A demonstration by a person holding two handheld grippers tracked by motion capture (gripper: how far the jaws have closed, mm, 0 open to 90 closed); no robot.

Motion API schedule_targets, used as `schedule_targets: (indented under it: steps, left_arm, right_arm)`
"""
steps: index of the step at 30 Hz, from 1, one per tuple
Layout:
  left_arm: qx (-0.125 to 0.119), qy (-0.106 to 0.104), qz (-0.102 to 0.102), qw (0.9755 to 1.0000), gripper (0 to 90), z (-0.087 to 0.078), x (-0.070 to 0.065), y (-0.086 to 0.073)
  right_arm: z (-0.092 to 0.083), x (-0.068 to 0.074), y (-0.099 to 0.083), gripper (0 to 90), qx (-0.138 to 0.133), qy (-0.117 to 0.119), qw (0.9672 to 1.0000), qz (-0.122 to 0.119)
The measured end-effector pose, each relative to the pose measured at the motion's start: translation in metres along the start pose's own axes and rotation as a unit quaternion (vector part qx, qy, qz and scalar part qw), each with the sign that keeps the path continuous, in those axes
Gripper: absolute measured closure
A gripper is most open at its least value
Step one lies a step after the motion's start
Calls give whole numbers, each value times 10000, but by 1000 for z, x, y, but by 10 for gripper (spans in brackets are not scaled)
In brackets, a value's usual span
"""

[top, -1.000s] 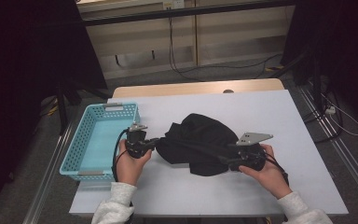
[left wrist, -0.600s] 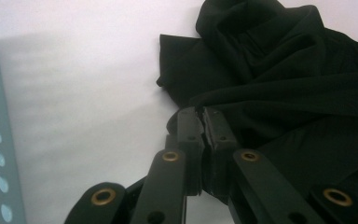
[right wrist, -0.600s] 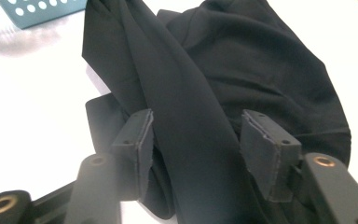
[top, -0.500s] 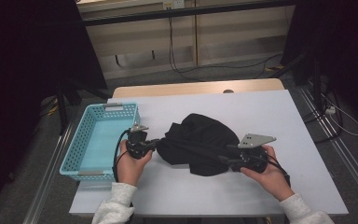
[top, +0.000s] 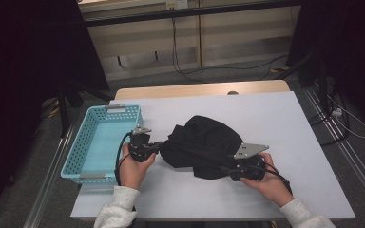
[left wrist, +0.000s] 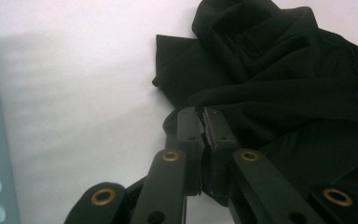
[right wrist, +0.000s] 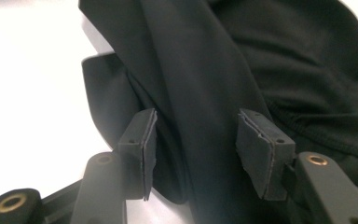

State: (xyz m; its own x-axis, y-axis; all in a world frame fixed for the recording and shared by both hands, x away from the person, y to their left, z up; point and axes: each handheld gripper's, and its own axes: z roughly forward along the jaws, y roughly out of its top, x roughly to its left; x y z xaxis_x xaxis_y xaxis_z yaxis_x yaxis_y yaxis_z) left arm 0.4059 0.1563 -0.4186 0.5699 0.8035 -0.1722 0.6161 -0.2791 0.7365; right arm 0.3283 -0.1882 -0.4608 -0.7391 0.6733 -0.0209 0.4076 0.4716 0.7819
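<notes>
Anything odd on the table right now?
Nothing damaged or spilled. The black cloth lies crumpled in a heap beside the blue basket. The left gripper pinches its edge; the right gripper straddles a fold, jaws open.

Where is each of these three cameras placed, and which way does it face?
High view: above the table, looking down; both hands, black garment, blue basket.
Left gripper view: on the left gripper, fingers shut on the garment's edge.
Right gripper view: on the right gripper, fingers apart around a fold.
All share the garment.
</notes>
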Motion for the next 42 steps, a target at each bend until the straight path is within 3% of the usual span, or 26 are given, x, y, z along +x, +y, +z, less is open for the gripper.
schedule_targets:
  steps: [3,11,14,18,21,22,27,29,32,35,38,40,41,42]
  left_arm:
    - [19,-14,-4,10000,867,1,0,-1]
    - [-28,-43,-62,10000,862,0,3,-1]
    - [-25,-49,-54,10000,861,0,3,-2]
    - [-42,-43,-41,10000,862,0,3,-1]
    - [-66,-41,-59,10000,861,-1,3,-2]
    - [-51,-41,-63,10000,861,-1,3,-2]
    - [-86,-60,-6,9999,860,-1,2,-1]
    - [-103,-97,-27,9999,857,-1,2,-2]
    - [-152,-126,-82,9998,847,-1,2,-2]
    - [-188,-138,-92,9997,825,-1,2,-2]
    - [-315,-223,-78,9992,688,-2,1,-2]
    - [-362,-266,-79,9990,600,-2,1,-2]
    - [-376,-286,-86,9988,600,-3,1,-3]
    - [-483,-317,-55,9983,505,-4,0,-4]
  right_arm:
    - [4,-3,-3,458,133,-173,9997,-134]
    - [-8,-22,-11,514,175,-430,9989,-82]
    - [-14,-29,-10,563,-34,-619,9981,-30]
    - [-18,-32,-10,590,-86,-621,9980,-11]
    - [-22,-37,-10,589,-136,-769,9969,-16]
    - [-24,-41,-12,585,-161,-715,9972,115]
    - [-25,-41,-14,616,-170,-661,9976,123]
    - [-24,-40,-12,633,-309,-609,9973,265]
    - [-22,-41,-11,754,-405,-489,9974,344]
    - [-22,-42,-11,812,-404,-445,9974,390]
    - [-25,-46,-9,873,-581,-362,9955,650]
    - [-25,-48,-8,879,-587,-423,9949,701]
    - [-25,-48,-8,879,-587,-423,9949,701]
    - [-24,-48,-6,880,-589,-428,9942,786]
